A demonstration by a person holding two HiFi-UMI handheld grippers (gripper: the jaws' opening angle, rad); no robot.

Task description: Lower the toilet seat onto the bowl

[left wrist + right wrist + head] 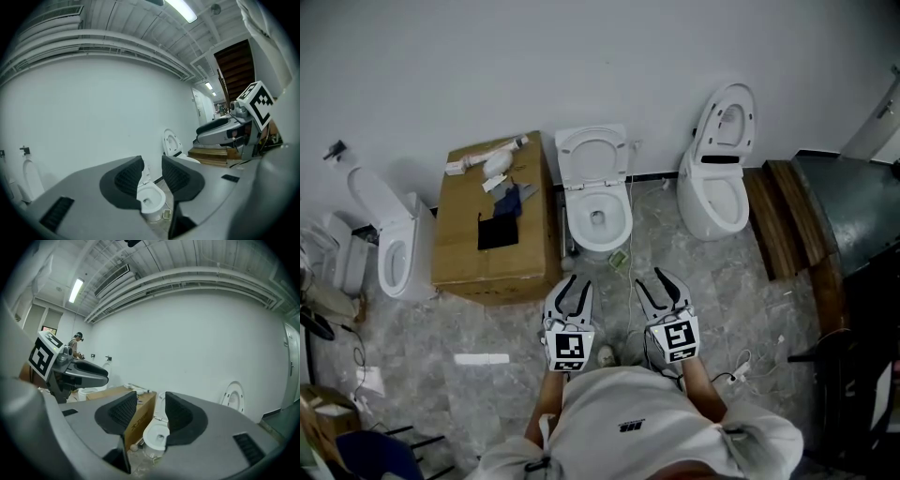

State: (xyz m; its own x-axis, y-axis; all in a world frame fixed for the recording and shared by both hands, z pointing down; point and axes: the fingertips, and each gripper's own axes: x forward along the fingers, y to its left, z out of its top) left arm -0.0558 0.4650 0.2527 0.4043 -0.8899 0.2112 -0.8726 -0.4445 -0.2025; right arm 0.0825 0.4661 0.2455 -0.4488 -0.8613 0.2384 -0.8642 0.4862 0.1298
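Perhaps a storeroom: loose toilets (598,217), carton (492,246).

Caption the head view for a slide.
Left gripper and right gripper, both empty, face the middle toilet, its seat raised, beside a cardboard box.

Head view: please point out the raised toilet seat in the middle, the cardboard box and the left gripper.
toilet seat (592,137): head view, top of the raised ring.
cardboard box (459,239): head view, bare top face.
left gripper (580,281): head view, between its fingertips.
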